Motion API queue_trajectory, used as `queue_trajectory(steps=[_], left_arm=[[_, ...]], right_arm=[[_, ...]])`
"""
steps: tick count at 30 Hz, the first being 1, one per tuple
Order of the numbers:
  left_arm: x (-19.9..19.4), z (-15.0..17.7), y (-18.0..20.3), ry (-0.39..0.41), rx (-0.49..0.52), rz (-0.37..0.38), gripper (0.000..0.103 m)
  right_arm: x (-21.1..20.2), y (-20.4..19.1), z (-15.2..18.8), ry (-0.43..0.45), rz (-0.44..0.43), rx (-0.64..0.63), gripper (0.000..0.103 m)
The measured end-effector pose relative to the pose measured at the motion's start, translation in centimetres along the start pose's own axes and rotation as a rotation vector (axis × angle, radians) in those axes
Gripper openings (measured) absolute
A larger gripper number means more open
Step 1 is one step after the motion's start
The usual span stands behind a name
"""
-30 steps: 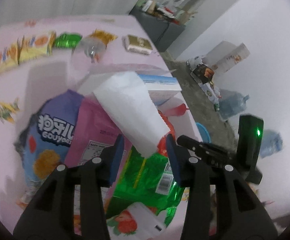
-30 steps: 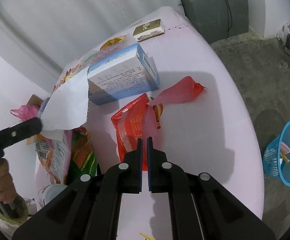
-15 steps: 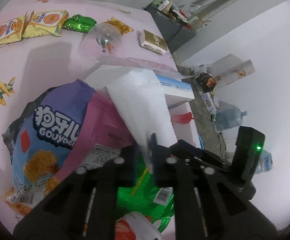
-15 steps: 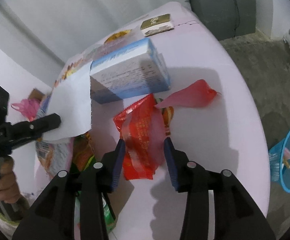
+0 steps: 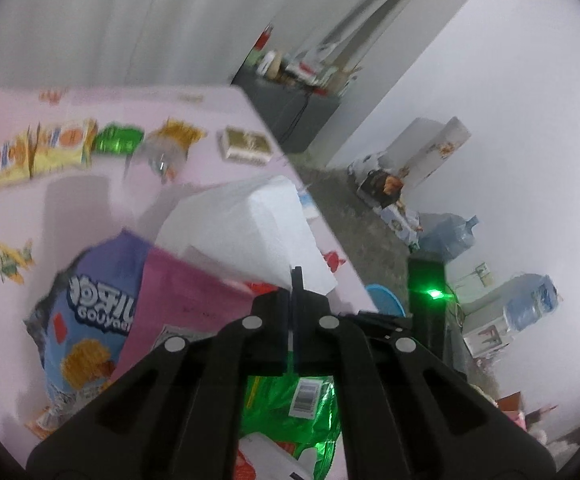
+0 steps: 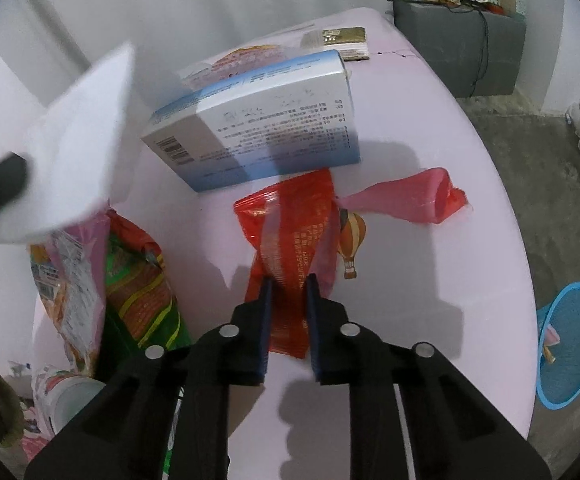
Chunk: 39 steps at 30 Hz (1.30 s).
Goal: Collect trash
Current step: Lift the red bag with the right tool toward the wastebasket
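Note:
My left gripper (image 5: 293, 280) is shut on the lower edge of a white paper sheet (image 5: 273, 220) and holds it above the pink table (image 5: 69, 204); the sheet also shows in the right wrist view (image 6: 77, 152). My right gripper (image 6: 287, 284) is partly open, its fingers on either side of a red snack wrapper (image 6: 290, 224) lying on the table; I cannot tell whether they touch it. A pink plastic scrap (image 6: 410, 196) lies to the wrapper's right. A purple-blue snack bag (image 5: 85, 312), a pink bag (image 5: 185, 304) and a green bag (image 5: 290, 404) lie beneath the left gripper.
A blue-white box (image 6: 265, 120) stands behind the red wrapper. Yellow packets (image 5: 29, 156), a green wrapper (image 5: 117, 140) and a gold box (image 5: 247, 146) lie at the far table edge. A blue basket (image 6: 570, 344) stands on the floor right of the table. A grey cabinet (image 6: 462, 48) stands behind.
My left gripper closed on the white paper and lifted it. My right gripper opened, moved forward over the red wrapper, and has narrowed around it.

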State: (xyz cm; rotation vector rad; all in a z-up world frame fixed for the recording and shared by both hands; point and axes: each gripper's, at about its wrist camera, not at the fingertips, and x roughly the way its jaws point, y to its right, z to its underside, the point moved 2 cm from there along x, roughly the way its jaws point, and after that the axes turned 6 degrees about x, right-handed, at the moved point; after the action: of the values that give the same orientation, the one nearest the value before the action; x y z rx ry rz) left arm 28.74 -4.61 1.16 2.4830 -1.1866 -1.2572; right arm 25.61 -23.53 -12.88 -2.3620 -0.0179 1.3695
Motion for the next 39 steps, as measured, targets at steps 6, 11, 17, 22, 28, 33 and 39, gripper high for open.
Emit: queue_trajectory(steps=[6,11,17,22,28,33,39], left_arm=[[-2.1,-0.8,2.0,0.095,0.077,0.000,0.000],[-3.6,-1.3,3.8,0.148,0.137,-0.010,0.000],[-4.5,-1.2,6.1,0.161,0.192,-0.010,0.000],[-4.4,-0.8,9.1,0.159,0.260,0.010,0.000],[-1.9,0.0,12.9,0.101,0.314,0.070,0.000],[2.2,1.0,16.7,0.019,0.342,0.148,0.000],[8.0,2.5,21.2,-0.078,0.355,0.210,0.000]], right_arm=[[-2.6,0.7,0.6,0.053,-0.021,0.048,0.008],[-5.6,1.8,0.9,0.108,-0.053,0.087,0.007],[-9.6,3.2,2.1,0.171,-0.073,0.118,0.007],[-13.0,5.8,3.3,0.237,-0.066,0.172,0.007],[-16.7,11.0,5.8,0.317,-0.044,0.291,0.007],[-18.2,16.2,8.2,0.345,-0.028,0.411,0.007],[-18.9,22.4,10.9,0.367,-0.003,0.538,0.007]])
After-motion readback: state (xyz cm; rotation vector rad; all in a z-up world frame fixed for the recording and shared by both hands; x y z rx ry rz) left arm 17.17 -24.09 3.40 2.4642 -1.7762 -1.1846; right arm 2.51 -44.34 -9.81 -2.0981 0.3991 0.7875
